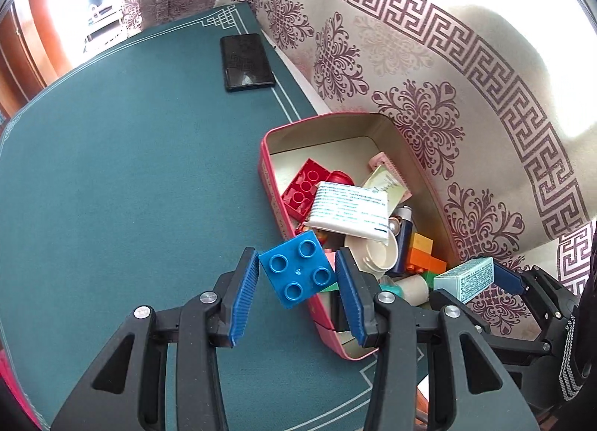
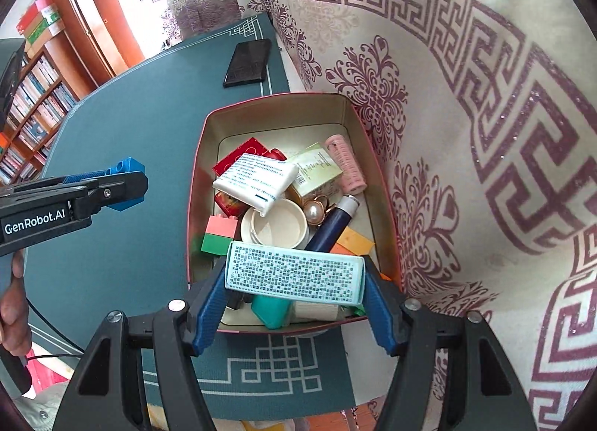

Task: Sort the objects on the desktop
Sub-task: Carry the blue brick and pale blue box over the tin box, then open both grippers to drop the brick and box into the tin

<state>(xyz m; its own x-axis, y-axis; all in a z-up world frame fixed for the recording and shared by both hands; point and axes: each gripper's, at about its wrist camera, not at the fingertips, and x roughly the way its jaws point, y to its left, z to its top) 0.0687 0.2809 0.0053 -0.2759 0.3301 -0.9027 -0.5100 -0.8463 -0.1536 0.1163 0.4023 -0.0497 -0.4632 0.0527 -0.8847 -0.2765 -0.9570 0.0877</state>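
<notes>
Tin (image 2: 197,184) by the wall, already crowded with bricks, cartons, tube; your left gripper (image 1: 297,274) fingers pinch a blue brick (image 1: 296,268) at its rim; your right gripper (image 2: 294,281) fingers clamp a pale printed carton (image 2: 294,276) above it; desk (image 1: 130,177) otherwise holds one black phone (image 1: 246,61); sorting looks nearly finished.

Left gripper (image 1: 297,274) level on my end, fingers pinched on blue block (image 1: 296,268). Right gripper (image 2: 294,278) clamped across pale box (image 2: 294,276), pitched slightly down.
</notes>
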